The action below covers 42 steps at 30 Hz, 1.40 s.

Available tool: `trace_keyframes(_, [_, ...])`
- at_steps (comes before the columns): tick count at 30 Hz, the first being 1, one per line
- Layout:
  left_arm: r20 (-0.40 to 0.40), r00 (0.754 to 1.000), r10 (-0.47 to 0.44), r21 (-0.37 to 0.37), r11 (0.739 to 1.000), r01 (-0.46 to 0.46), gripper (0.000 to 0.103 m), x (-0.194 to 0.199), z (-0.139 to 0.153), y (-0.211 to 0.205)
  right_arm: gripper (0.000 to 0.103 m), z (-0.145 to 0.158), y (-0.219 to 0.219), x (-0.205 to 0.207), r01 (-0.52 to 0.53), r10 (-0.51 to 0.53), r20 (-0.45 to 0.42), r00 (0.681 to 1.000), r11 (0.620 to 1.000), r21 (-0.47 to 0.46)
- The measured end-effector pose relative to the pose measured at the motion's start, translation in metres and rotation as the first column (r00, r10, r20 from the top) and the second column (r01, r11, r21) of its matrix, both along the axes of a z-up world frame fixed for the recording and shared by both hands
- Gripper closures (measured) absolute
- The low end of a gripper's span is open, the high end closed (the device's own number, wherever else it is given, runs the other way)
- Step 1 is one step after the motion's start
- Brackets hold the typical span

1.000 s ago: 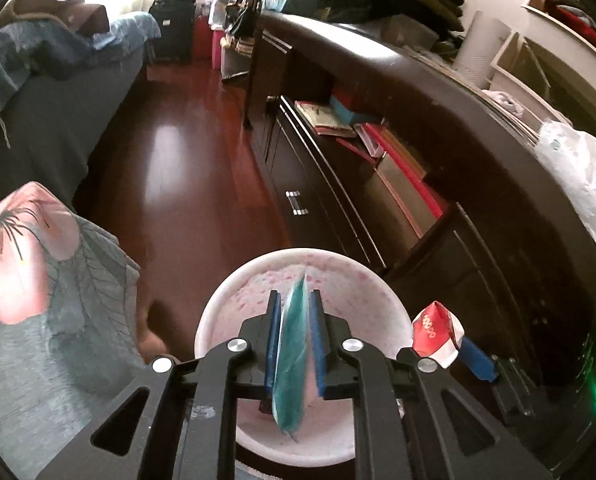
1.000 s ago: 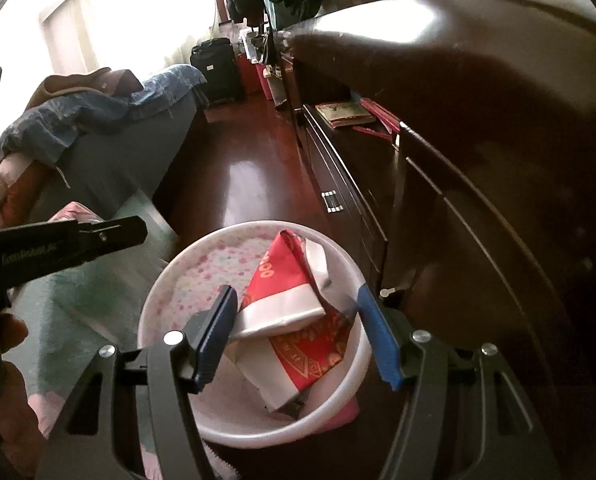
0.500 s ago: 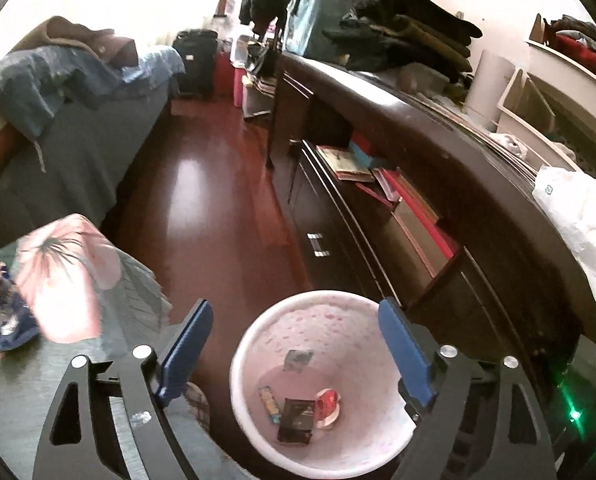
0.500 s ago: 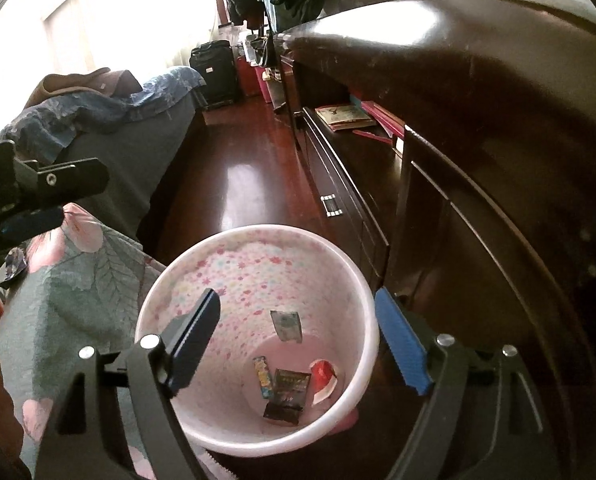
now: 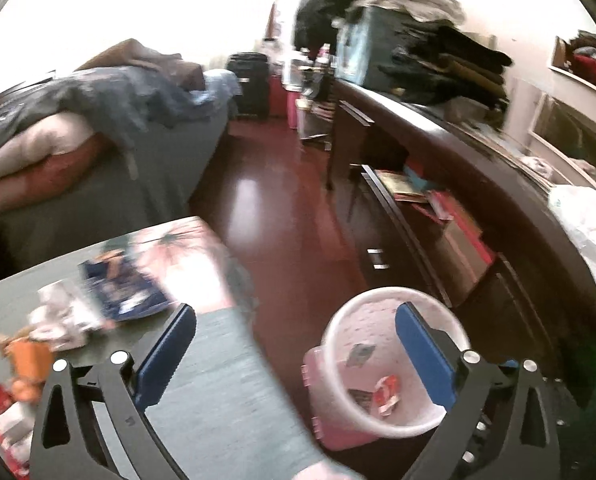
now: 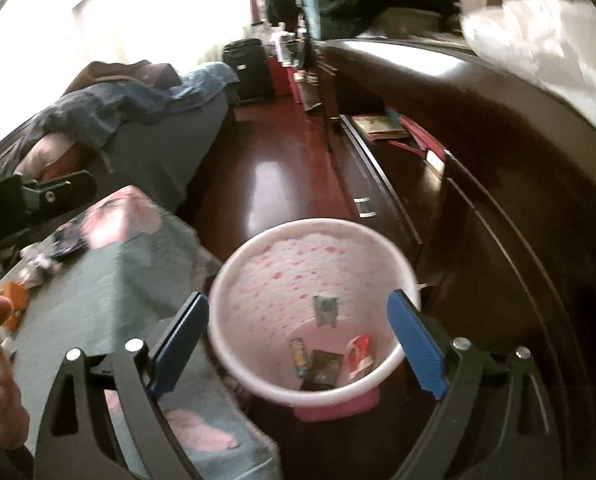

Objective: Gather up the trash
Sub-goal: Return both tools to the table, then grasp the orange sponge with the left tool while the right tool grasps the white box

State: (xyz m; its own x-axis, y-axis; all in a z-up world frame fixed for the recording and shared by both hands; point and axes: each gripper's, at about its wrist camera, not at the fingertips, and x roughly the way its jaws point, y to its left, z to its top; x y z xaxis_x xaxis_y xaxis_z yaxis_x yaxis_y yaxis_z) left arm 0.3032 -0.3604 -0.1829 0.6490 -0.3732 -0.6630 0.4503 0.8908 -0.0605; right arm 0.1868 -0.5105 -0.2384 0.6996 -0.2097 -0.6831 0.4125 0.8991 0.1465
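Trash sits in two places around the pink-speckled wastebasket (image 6: 258, 280) that stands on the dark red floor (image 5: 266, 208): some of it lies inside on the basket's bottom, where a red-and-white wrapper (image 6: 360, 351), a dark packet (image 6: 325, 365), a slim colourful wrapper (image 6: 298, 352) and a small greenish scrap (image 6: 325, 309) higher on the inner wall can be made out, and more lies left of the basket on a table covered with a grey-green floral cloth (image 5: 226, 380). On that cloth, well left of the basket, a blue packet (image 5: 122, 292), crumpled white bits (image 5: 58, 312), an orange piece (image 5: 26, 360) and red-and-white wrappers (image 5: 2, 412) are bunched together, all blurred. The right gripper (image 6: 298, 344) hangs directly above the basket with its jaws spread wide, one blue pad to each side of the rim and nothing between them. The left gripper (image 5: 294, 360) is up and left of the basket, over the cloth's edge, jaws likewise spread wide and empty, with its right pad over the basket's mouth. Just right of the basket runs a long dark wooden cabinet (image 6: 498, 200), with a white plastic bag (image 5: 586, 232) on its top. Beyond the basket, across the floor, a bed (image 5: 138, 168) is heaped with blue bedding.
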Motion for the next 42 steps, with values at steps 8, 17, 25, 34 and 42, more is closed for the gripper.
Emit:
trace_keyframes(8, [-0.002, 0.982, 0.186, 0.062, 0.981, -0.186, 0.004, 0.002, -0.003, 0.084, 0.005, 0.023, 0.071, 0.001, -0.148, 0.148, 0.003, 0.989, 0.989, -0.022])
trace_keyframes(17, [-0.068, 0.932, 0.355, 0.081, 0.933, -0.349, 0.004, 0.020, -0.020, 0.184, 0.005, 0.032, 0.142, 0.016, -0.294, 0.294, -0.022, 0.956, 0.953, -0.066])
trace_keyframes(25, [-0.103, 0.933, 0.345, 0.087, 0.937, -0.337, 0.004, 0.056, -0.036, 0.200, 0.005, 0.032, 0.175, 0.026, -0.343, 0.341, -0.029, 0.939, 0.936, -0.079])
trace_keyframes(34, [-0.193, 0.936, 0.296, 0.104, 0.954, -0.280, 0.065, 0.080, -0.065, 0.192, 0.005, 0.035, 0.192, 0.040, -0.374, 0.372, -0.043, 0.927, 0.923, -0.092])
trace_keyframes(42, [-0.155, 0.932, 0.327, -0.022, 0.942, -0.334, 0.068, 0.056, -0.028, 0.242, 0.005, 0.038, 0.242, 0.060, -0.458, 0.454, -0.060, 0.889, 0.883, -0.105])
